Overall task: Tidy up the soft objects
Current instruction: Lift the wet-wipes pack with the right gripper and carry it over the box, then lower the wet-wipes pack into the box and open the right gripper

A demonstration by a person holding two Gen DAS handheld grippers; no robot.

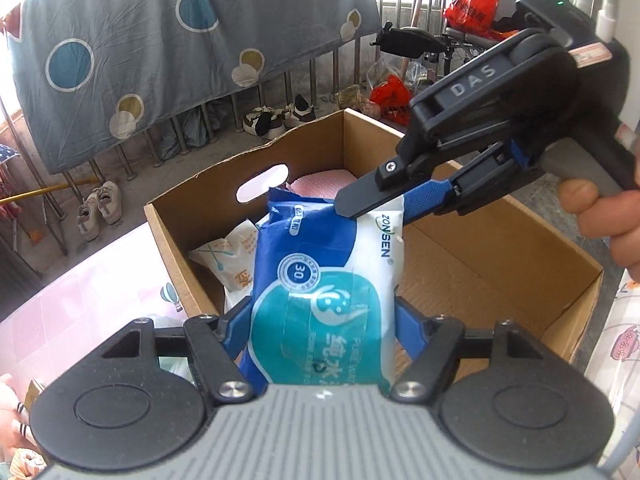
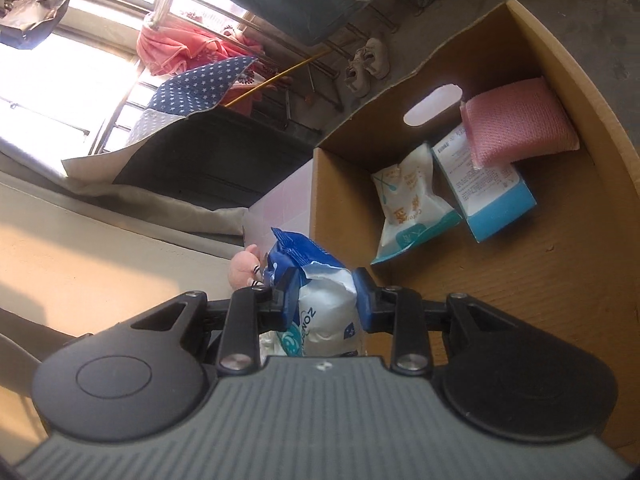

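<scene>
A blue and white wet-wipe pack (image 1: 324,288) is held by both grippers above an open cardboard box (image 1: 500,240). My left gripper (image 1: 322,332) is shut on the pack's near end. My right gripper (image 1: 380,208) comes in from the upper right and is shut on the pack's far top corner. In the right wrist view the right gripper (image 2: 326,300) clamps the pack (image 2: 320,304) with the box (image 2: 560,260) beyond. Inside the box lie a pink sponge (image 2: 516,124), a white wipe packet (image 2: 408,200) and a blue-edged white box (image 2: 484,188).
The box stands on a table with a pink patterned cloth (image 1: 80,300). A pink plush toy (image 2: 244,268) lies beside the box. Shoes (image 1: 98,208), a railing draped with a grey dotted sheet (image 1: 160,48) and red bags (image 1: 472,4) are behind.
</scene>
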